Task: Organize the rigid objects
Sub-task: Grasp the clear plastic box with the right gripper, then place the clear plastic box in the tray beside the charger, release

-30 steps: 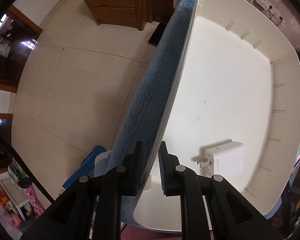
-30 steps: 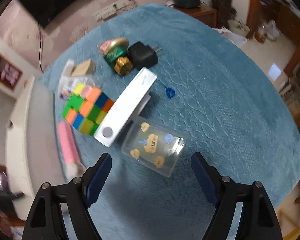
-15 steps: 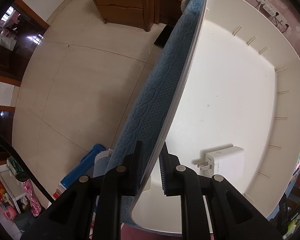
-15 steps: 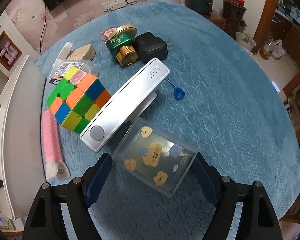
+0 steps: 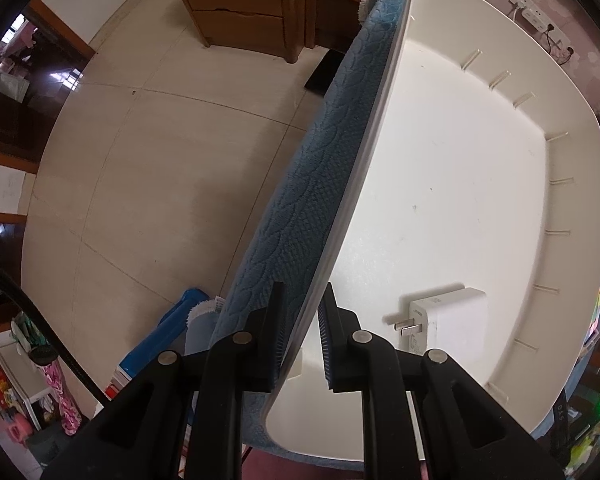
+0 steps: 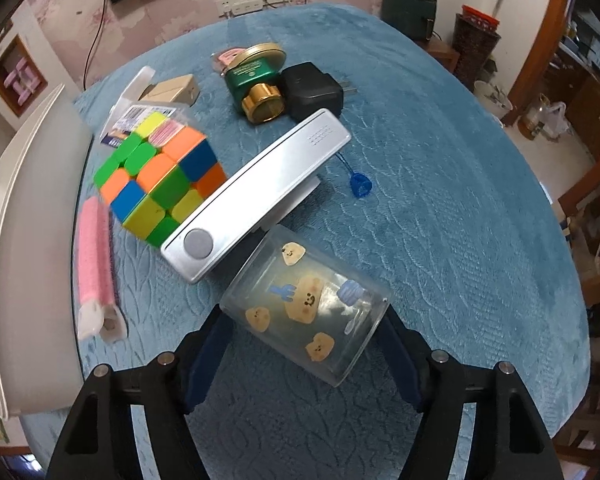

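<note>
My left gripper point(image 5: 302, 332) is shut on the rim of a white tray point(image 5: 452, 184), which holds a white plug adapter point(image 5: 448, 320). The tray's edge also shows in the right wrist view point(image 6: 28, 240). My right gripper point(image 6: 304, 344) is open, its blue pads on either side of a clear plastic cup with bear stickers point(image 6: 304, 304) lying on its side. Beyond it lie a silver flat device point(image 6: 260, 188), a colour cube point(image 6: 160, 180), a pink tube point(image 6: 96, 264), a green and gold bottle point(image 6: 256, 84) and a black charger point(image 6: 312, 88).
A blue quilted cloth point(image 6: 440, 200) covers the table. A small blue clip point(image 6: 360, 188), a cardboard box point(image 6: 176, 88) and a clear packet point(image 6: 136, 116) lie on it. Wooden drawers point(image 5: 240, 12) stand on the tiled floor point(image 5: 148, 168) beside the table.
My right gripper has moved forward and down so the clear cup now sits between its open fingers. The left gripper keeps its hold on the tray rim.
</note>
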{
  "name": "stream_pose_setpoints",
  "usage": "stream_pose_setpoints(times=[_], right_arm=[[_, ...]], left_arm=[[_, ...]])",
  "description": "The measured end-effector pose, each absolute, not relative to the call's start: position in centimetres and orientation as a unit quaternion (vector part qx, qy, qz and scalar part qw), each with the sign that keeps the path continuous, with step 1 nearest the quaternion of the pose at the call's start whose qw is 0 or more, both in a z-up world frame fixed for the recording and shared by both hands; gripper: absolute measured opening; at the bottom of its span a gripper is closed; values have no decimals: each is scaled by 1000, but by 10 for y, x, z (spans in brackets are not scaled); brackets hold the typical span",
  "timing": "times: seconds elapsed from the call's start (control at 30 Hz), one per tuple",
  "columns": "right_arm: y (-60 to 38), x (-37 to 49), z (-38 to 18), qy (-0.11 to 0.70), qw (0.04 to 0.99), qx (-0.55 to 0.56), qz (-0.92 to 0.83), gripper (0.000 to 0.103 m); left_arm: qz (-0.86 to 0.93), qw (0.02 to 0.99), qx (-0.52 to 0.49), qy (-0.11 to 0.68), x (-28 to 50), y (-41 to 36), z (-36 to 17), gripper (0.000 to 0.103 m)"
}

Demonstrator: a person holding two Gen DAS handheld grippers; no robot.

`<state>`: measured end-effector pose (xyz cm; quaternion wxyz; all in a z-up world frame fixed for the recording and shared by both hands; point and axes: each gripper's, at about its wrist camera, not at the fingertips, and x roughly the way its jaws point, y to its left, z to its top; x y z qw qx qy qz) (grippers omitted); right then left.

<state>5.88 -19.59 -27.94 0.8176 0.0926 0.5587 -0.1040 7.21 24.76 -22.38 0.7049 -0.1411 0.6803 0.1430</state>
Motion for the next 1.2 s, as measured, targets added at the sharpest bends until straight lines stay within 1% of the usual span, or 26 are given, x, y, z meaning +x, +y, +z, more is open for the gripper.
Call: stream_pose_setpoints(times=[0.2,0.67,0.73,1.2], right_arm=[[-186,52,-275,562,815,94,-103,62],[-163,24,-269,573,797,164,-99,62],[-155,20,-263,566,802,166,-92,62],[-82,24,-192,480,872,93,-27,62]], left_arm=[[131,706,-134,683,72,244,-225,16],[78,703,-110,698,75,240,-230,16],[68,701,-110,701,76,241,-232,16],[19,710,-64,701,75,232,-230,16]])
